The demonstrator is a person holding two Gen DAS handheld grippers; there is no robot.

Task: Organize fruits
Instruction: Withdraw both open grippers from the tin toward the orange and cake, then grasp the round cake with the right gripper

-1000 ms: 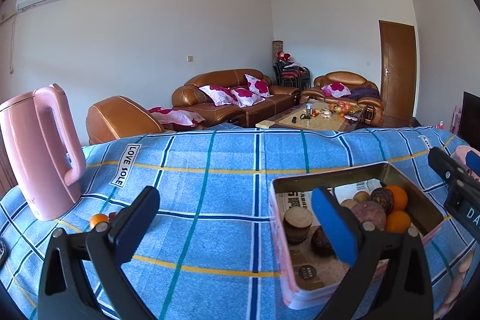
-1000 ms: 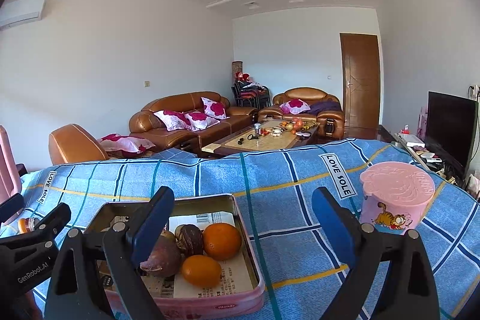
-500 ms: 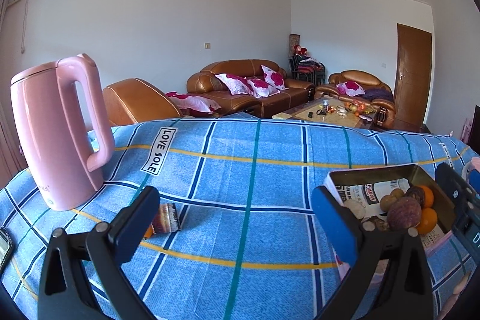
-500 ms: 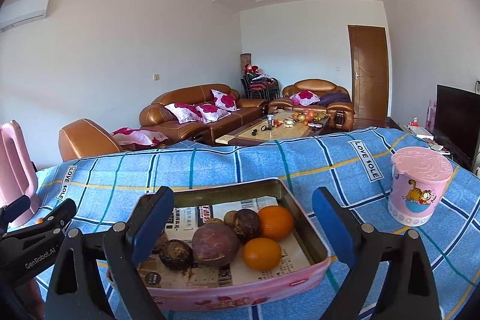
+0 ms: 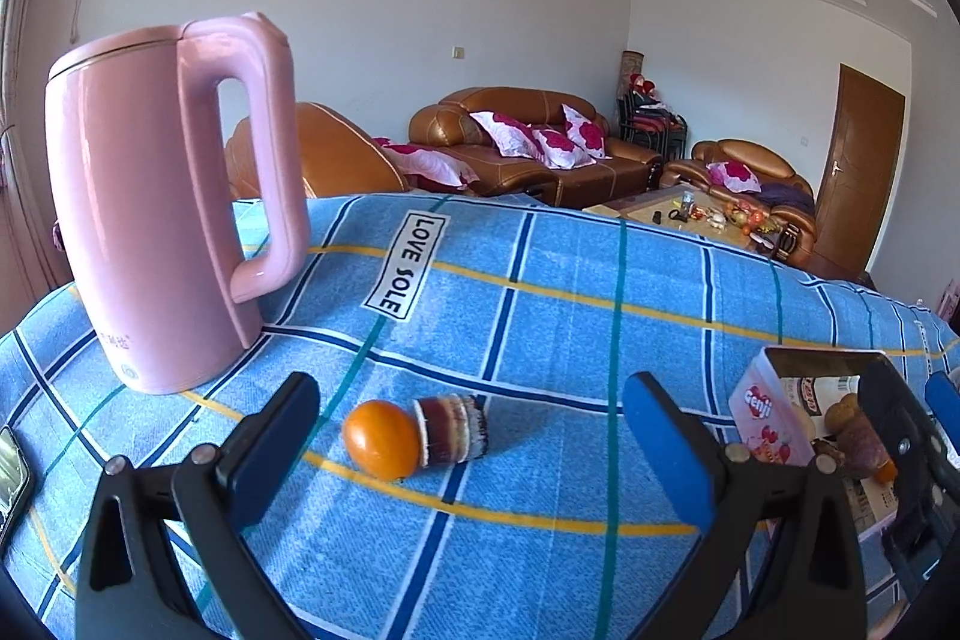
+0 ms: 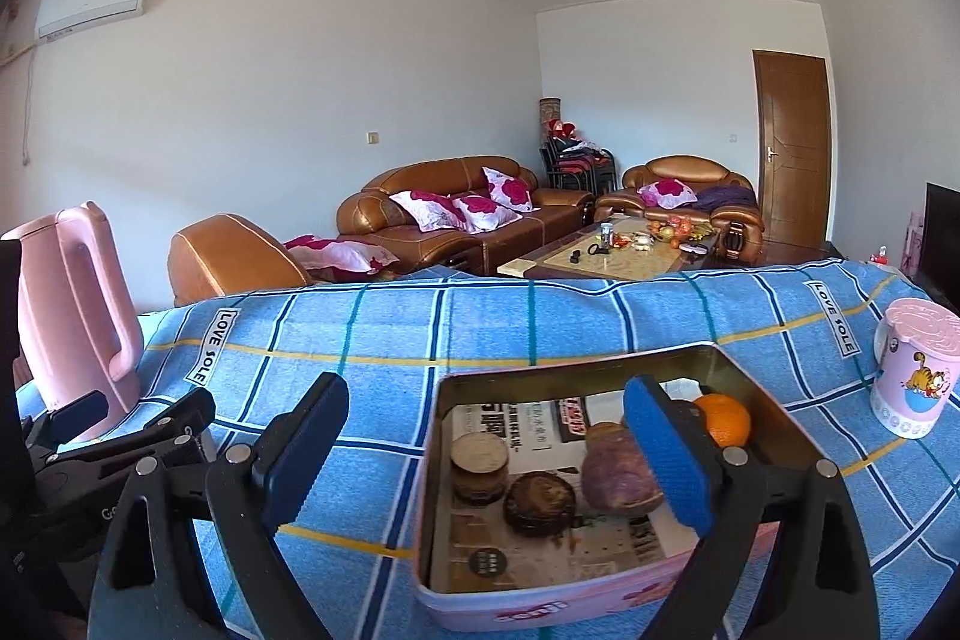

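Hovering with both grippers spread wide over the blue checked tablecloth.

Framing an orange and a striped dark fruit slice, touching each other, between the open, empty left gripper, right of the pink kettle. Straddling the left wall of the pink tin with the open right gripper, gripping nothing. Lying inside the tin: a purple fruit, dark round slices, another orange. Standing far right: a pink cup.

Bright daylight, sharp, fisheye-warped edges, dark corners
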